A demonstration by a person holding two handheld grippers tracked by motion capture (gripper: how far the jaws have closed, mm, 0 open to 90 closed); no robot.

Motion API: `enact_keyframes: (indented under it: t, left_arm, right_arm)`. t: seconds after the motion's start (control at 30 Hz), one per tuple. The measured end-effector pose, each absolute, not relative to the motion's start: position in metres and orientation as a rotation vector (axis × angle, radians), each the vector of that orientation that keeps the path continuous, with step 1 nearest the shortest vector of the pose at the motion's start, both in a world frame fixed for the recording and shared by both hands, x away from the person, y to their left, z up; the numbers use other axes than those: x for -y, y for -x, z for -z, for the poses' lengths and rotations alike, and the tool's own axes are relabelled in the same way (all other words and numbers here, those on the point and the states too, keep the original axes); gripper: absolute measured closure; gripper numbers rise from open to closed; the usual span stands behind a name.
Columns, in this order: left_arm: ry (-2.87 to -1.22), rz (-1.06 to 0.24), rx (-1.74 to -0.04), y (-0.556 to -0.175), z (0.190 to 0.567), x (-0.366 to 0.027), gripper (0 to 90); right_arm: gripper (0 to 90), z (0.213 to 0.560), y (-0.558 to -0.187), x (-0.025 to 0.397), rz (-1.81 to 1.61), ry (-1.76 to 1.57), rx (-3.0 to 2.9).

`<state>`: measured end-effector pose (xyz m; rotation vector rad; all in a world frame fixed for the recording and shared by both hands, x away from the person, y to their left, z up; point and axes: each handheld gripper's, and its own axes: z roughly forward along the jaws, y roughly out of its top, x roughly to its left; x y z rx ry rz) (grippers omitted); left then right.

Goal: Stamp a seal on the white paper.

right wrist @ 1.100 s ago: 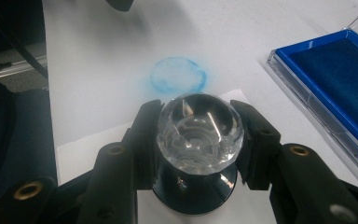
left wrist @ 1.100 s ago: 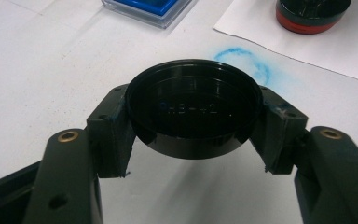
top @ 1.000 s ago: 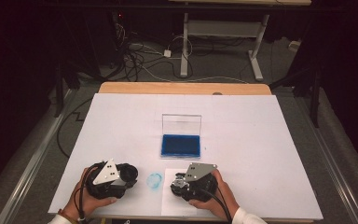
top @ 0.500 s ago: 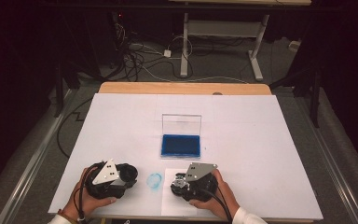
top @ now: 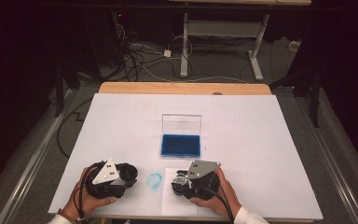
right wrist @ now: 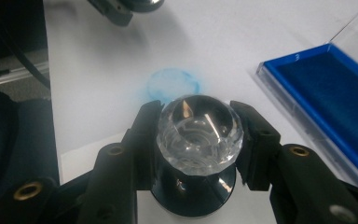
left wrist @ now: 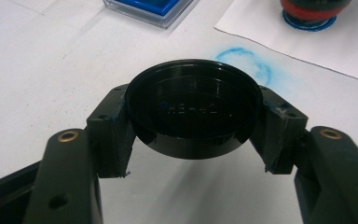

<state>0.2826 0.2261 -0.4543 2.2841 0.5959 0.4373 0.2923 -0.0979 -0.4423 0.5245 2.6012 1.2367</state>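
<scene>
My left gripper (left wrist: 193,140) is shut on a round black cap (left wrist: 193,105), held just above the white table near its front edge. In the right gripper view my right gripper (right wrist: 198,154) is shut on a stamp with a clear faceted knob (right wrist: 199,126) and a black body. In the left gripper view the stamp's red and black foot (left wrist: 313,8) stands on a white paper sheet (left wrist: 317,44). Between the two grippers a blue ink ring (top: 154,180) marks the table. From above, the left gripper (top: 123,174) and right gripper (top: 181,183) lie side by side.
A blue ink pad (top: 180,145) sits in a clear case with its lid standing open, at the middle of the table behind the grippers. The white sheet (top: 175,205) lies at the front edge. A wooden table edge (top: 182,88) runs along the far side.
</scene>
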Motion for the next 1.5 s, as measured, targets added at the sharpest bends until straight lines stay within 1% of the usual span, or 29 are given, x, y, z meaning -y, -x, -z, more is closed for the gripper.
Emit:
enact_keyframes:
  t: [0.2, 0.63, 0.83, 1.5]
  left_arm:
    - [-2.285, -0.437, -0.595, -0.283, 0.454, -0.226, 36.5]
    - [-2.279, -0.438, -0.598, -0.282, 0.454, -0.227, 36.6]
    - [-2.279, -0.439, -0.593, -0.282, 0.454, -0.225, 36.6]
    - [-2.275, -0.416, -0.599, -0.287, 0.458, -0.224, 36.6]
  right_arm:
    - [56.7, 0.432, -0.294, 0.105, -1.285, -0.552, -2.565]
    - [56.7, 0.428, -0.294, 0.106, -1.309, -0.558, -2.552]
    - [56.7, 0.419, -0.293, 0.109, -1.344, -0.558, -2.521]
    - [56.7, 0.395, -0.3, 0.132, -1.401, -0.573, -2.421]
